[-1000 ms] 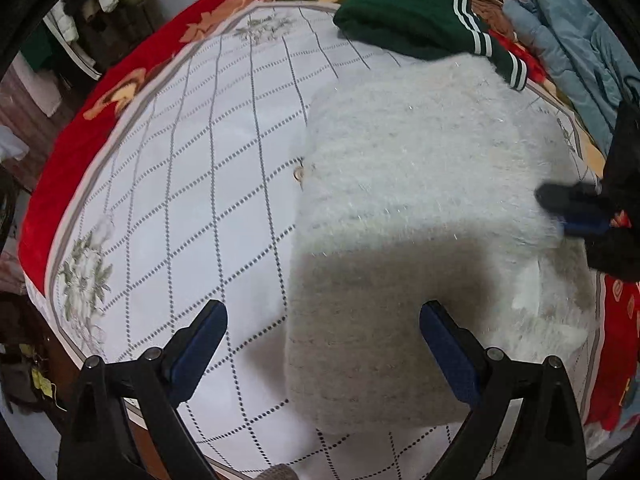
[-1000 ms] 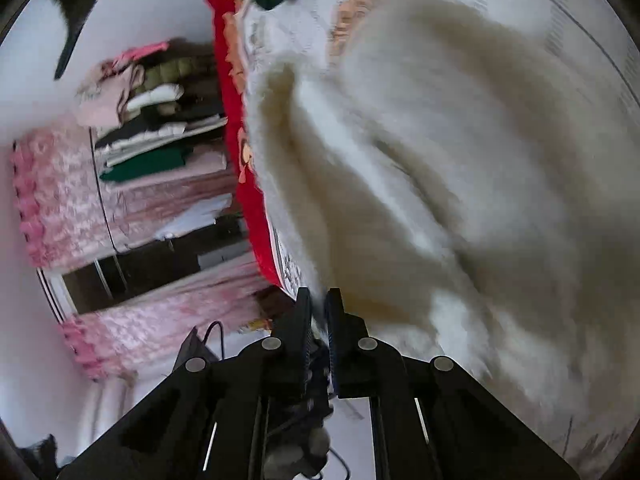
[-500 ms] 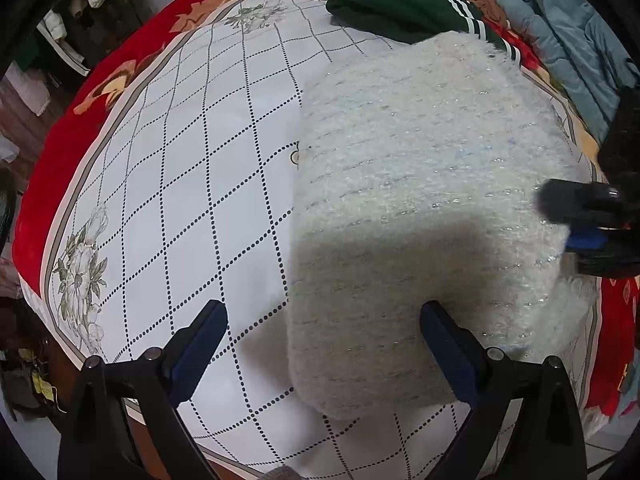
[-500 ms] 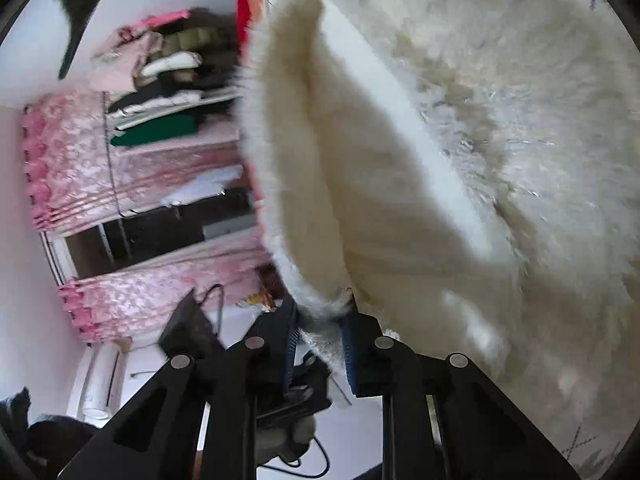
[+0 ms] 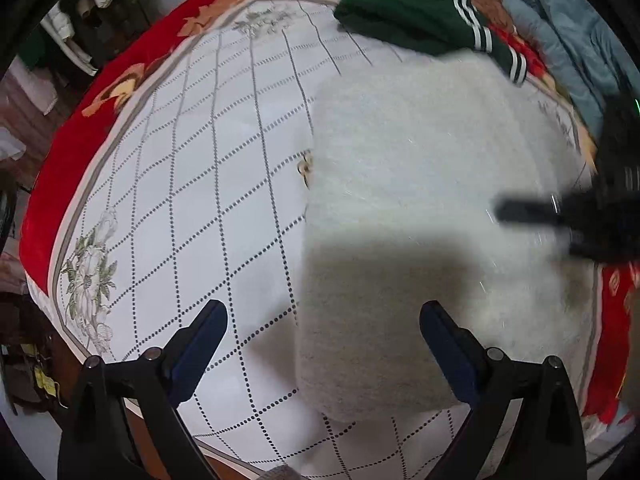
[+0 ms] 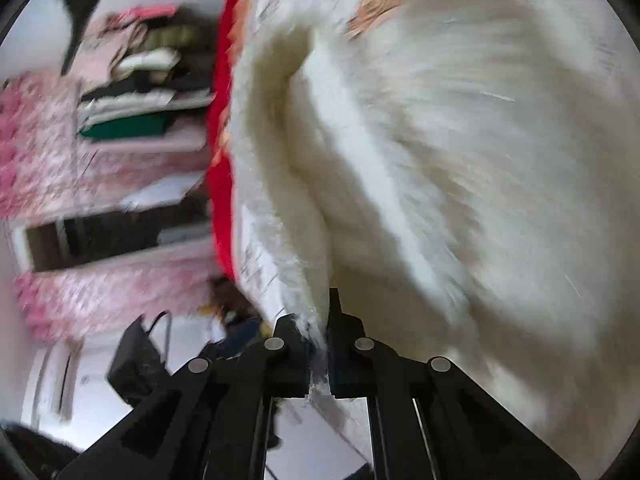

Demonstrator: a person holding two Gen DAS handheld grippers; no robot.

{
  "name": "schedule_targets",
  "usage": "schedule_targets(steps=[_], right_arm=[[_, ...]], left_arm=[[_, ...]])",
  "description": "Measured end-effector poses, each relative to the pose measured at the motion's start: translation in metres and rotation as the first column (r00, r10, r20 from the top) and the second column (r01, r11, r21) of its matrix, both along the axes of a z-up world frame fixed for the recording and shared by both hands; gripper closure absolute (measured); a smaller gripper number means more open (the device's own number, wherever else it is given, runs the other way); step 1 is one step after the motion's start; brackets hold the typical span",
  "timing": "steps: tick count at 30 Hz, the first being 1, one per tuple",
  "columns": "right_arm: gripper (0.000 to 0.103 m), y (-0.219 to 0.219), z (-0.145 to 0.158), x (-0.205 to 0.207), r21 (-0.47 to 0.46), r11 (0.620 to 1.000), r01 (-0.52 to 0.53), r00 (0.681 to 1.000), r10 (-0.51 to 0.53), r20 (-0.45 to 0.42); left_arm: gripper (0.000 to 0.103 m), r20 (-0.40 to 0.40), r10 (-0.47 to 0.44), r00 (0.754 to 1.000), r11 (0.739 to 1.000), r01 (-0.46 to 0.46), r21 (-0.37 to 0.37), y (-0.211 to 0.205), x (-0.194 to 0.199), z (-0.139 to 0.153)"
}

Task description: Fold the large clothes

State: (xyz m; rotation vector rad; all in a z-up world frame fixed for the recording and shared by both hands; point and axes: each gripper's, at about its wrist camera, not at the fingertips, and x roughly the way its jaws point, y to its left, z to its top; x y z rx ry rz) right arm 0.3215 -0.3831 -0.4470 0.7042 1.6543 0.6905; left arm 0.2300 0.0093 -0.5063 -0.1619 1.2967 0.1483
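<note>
Right tongs [image 6: 318,344]: just closed, now clenched on the white fuzzy sweater [image 5: 420,220] hem | left tongs [image 5: 324,344]: released, hovering over its near-left corner | sweater: folded on the bed [image 5: 192,184], right side | implication: grip regained; next fold likely.

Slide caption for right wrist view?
Right gripper shut on white fuzzy sweater edge, lifted over the bed.

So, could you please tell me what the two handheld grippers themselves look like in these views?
The left gripper has black angular linkage arms with round silver rivets, and its two fingers carry dark blue pads. The right gripper has the same black frame with silver rivets; its fingers look black here, pad colour hidden. No sleeves or cables are visible on either.
</note>
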Motion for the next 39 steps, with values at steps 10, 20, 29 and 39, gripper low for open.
schedule_targets(steps=[10,20,29,39], right_arm=[[0.09,-0.044,-0.024,-0.027,-0.206,0.968,0.14,0.969,-0.177,-0.173],[0.069,-0.117,0.031,-0.02,-0.449,0.885,0.119,0.989,-0.147,-0.027],[0.103,-0.133,-0.032,-0.029,-0.594,0.802,0.057,0.989,-0.125,-0.074],[0.0,-0.147,0.052,-0.016,-0.32,0.918,0.233,0.965,-0.179,0.19]], left_arm=[[0.005,0.047,0.041,0.998,0.999,-0.042,0.018,0.003,0.049,0.007],[0.005,0.069,-0.105,0.992,0.994,0.103,0.041,-0.047,0.09,0.001],[0.003,0.007,-0.198,0.98,0.976,0.197,0.095,-0.072,0.09,-0.018],[0.004,-0.009,0.024,1.0,0.98,-0.025,-0.199,-0.003,0.065,-0.013]])
